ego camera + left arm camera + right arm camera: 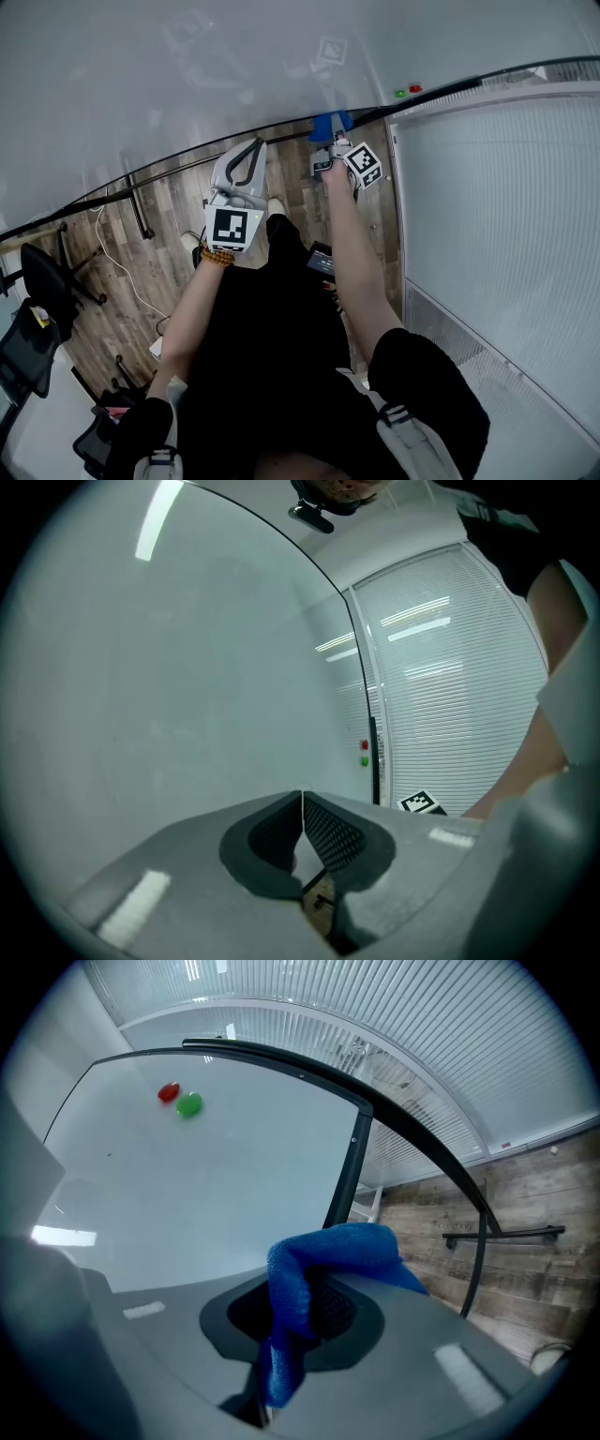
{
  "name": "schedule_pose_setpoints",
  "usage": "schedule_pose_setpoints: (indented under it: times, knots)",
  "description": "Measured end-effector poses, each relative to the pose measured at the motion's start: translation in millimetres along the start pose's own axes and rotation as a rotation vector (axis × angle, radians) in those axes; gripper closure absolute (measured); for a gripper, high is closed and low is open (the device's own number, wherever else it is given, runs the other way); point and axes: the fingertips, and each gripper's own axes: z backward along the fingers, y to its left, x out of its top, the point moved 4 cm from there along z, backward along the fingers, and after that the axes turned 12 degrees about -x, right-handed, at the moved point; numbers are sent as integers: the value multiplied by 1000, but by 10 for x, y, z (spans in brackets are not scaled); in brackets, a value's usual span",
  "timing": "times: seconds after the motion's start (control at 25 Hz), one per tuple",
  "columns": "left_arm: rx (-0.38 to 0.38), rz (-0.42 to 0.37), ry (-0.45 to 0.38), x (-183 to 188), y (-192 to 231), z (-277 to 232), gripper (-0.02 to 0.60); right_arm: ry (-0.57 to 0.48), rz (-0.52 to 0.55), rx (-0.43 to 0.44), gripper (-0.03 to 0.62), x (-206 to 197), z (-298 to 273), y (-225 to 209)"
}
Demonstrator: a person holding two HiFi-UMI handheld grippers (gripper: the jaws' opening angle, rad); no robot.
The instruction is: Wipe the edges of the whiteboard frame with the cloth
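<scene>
Under me runs a brown wood-plank floor (122, 309) with a black office chair (42, 279) at its left, white slatted blinds (497, 234) stand right, and a small red magnet (168, 1092) sits beside a green one (189, 1104).

The left forearm (190, 305) stretches forward, a bead band (217, 255) at its wrist. The left gripper (302, 808) has its 2 jaws pressed together, pad to pad, with nothing between the fingertips. The right forearm (357, 253) reaches further ahead. The right gripper (311, 1290) is clamped on a blue cloth (328, 1252) that bulges out past its fingertips; the pads behind the fold seem nearly closed.
</scene>
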Motion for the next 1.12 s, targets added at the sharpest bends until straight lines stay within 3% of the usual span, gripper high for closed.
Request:
schedule_pose_setpoints:
  times: [0.68,1.12]
  knots:
    - [4,-7,18,-42,101,46,581,19,5,-26,525,-54,-46,-18]
    - [25,-20,17,30,325,442,581,22,2,-30,525,-406,23,167]
